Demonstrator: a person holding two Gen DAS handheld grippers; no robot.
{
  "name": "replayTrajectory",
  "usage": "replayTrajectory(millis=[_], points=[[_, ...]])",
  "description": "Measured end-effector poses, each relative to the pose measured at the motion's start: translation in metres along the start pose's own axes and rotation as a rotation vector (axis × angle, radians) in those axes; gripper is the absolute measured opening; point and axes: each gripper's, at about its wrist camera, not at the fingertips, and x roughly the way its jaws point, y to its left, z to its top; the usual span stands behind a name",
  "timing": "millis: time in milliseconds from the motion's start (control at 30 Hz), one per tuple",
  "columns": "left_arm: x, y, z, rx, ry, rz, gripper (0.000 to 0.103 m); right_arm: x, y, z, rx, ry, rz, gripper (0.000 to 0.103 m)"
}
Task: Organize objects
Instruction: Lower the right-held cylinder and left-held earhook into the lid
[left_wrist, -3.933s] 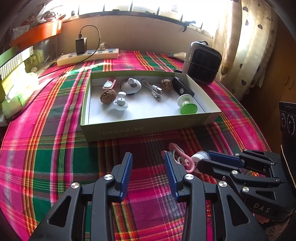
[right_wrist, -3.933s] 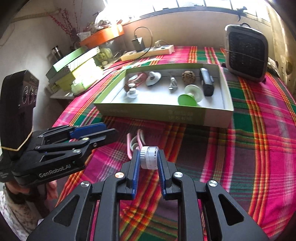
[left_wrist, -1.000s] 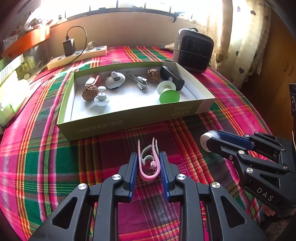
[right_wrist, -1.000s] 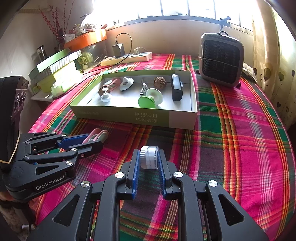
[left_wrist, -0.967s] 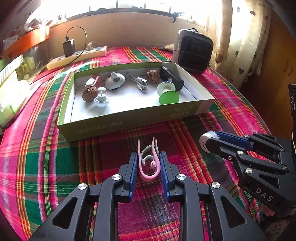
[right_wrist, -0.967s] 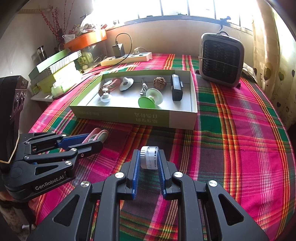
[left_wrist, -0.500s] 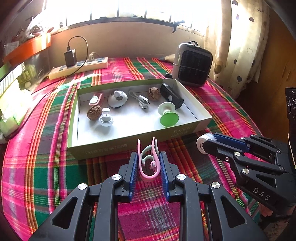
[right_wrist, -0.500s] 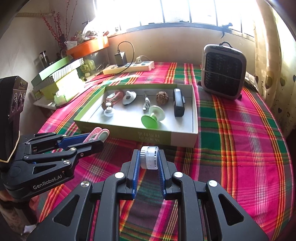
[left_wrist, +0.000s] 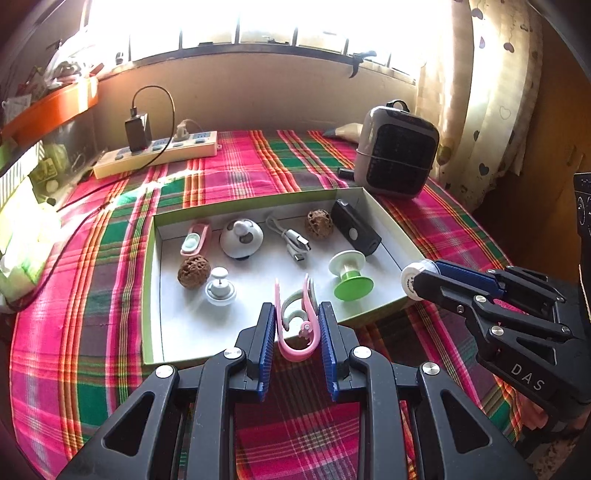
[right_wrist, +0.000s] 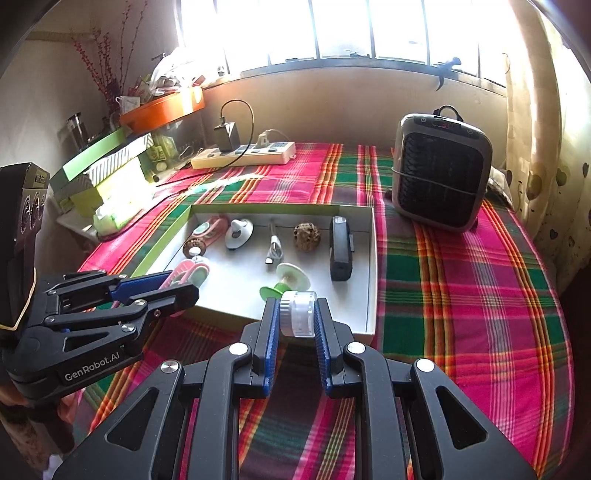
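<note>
The left hand-held gripper (left_wrist: 295, 328) is clamped on a pink clip (left_wrist: 297, 332), held over the near edge of the green-rimmed box (left_wrist: 149, 266). The right hand-held gripper (right_wrist: 295, 317) pinches a white ribbed cap (right_wrist: 297, 314), possibly a small jar, above the box's near wall, close to the green suction cup (right_wrist: 286, 280).

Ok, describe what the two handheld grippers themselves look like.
Both are matte black plastic linkage frames with silver screw heads and ribbed blue pads lining the fingers. The left gripper carries white "GenRobot.AI" lettering on its side; the right gripper reads "DAS". No cables or sleeves show.
</note>
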Motion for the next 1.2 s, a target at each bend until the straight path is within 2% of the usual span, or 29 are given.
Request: replayTrajectory(millis=[200, 600, 900, 1200], points=[[0.013, 0.007, 0.009, -0.013, 0.015, -0.006, 0.022, 0.014, -0.007, 0.011, 0.003, 0.014, -0.028, 0.020], [0.036, 0.014, 0.021, -0.011, 0.043, 0.002, 0.022, 0.038, -0.016, 0.018, 0.014, 0.077, -0.029, 0.020], [0.052, 0.014, 0.021, -0.005, 0.079, 0.003, 0.022, 0.053, -0.020, 0.017, 0.015, 0.132, -0.027, 0.020], [0.062, 0.014, 0.021, 0.000, 0.102, 0.010, 0.022, 0.058, -0.021, 0.016, 0.007, 0.143, -0.040, 0.020]])
